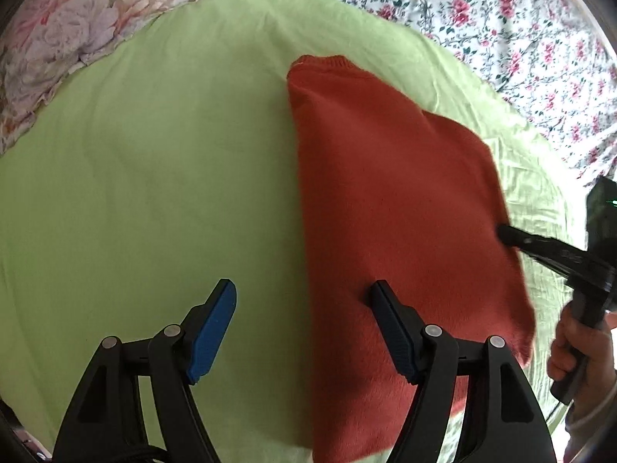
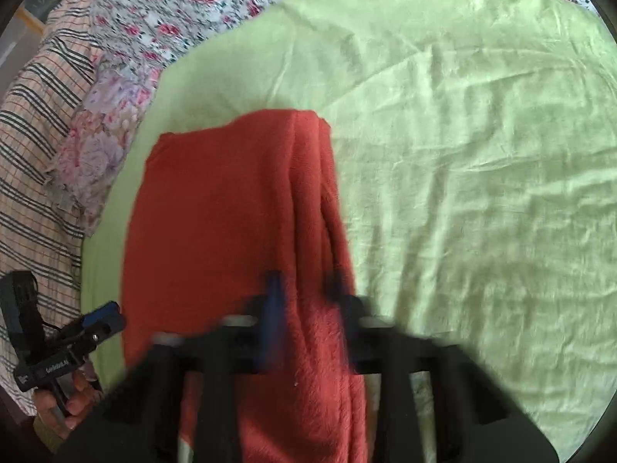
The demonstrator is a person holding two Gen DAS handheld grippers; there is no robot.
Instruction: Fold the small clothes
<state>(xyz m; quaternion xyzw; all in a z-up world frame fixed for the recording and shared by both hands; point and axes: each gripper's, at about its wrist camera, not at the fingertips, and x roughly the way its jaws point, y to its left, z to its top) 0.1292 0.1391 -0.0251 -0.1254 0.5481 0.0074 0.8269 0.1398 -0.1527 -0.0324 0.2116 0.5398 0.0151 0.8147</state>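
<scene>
Pinching the fuzzy rust-red knitted garment (image 2: 216, 208) at lower centre, the right gripper (image 2: 304, 293) risks dragging layers askew; the left gripper (image 1: 304, 308) gapes wide, empty.

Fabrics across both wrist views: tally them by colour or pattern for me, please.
Orange-red knit garment: 1
Light green sheet: 1
White cloth with small pink flowers: 1
Pale cloth with large pink and lilac flowers: 1
Pink checked cloth with dark stripes: 1
Total: 5
</scene>
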